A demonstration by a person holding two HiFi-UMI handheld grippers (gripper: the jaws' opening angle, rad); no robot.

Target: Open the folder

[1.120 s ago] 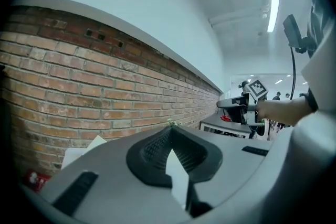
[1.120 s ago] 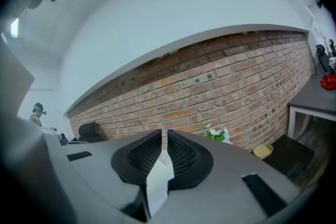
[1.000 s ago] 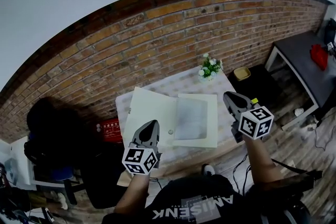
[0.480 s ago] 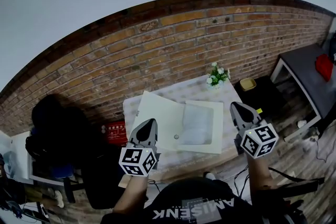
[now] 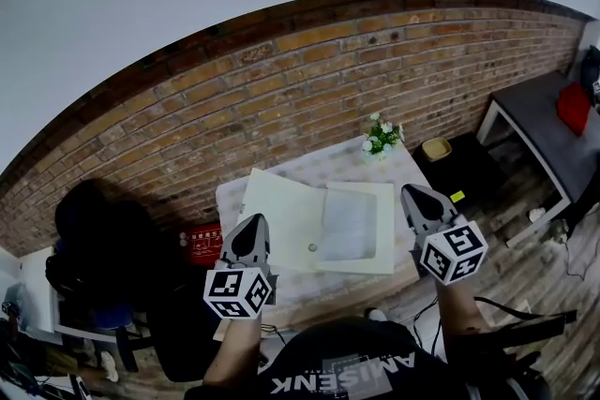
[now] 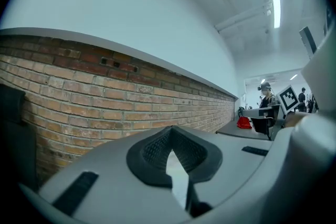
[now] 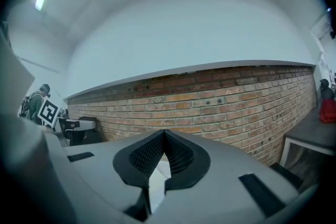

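A: So, done with folder (image 5: 319, 222)?
B: Looks done. Lying flat on worktop (image 5: 361, 166), left leaf spread wide, inner sheet exposed.
A: Grip state?
B: Fully shut and empty, both left tool (image 5: 251, 224) and right tool (image 5: 411, 194). Nothing between jaws. Held level by near edge of worktop, one each side, clear of folder.
A: Anything left?
B: Probably nothing. Maybe just parking.
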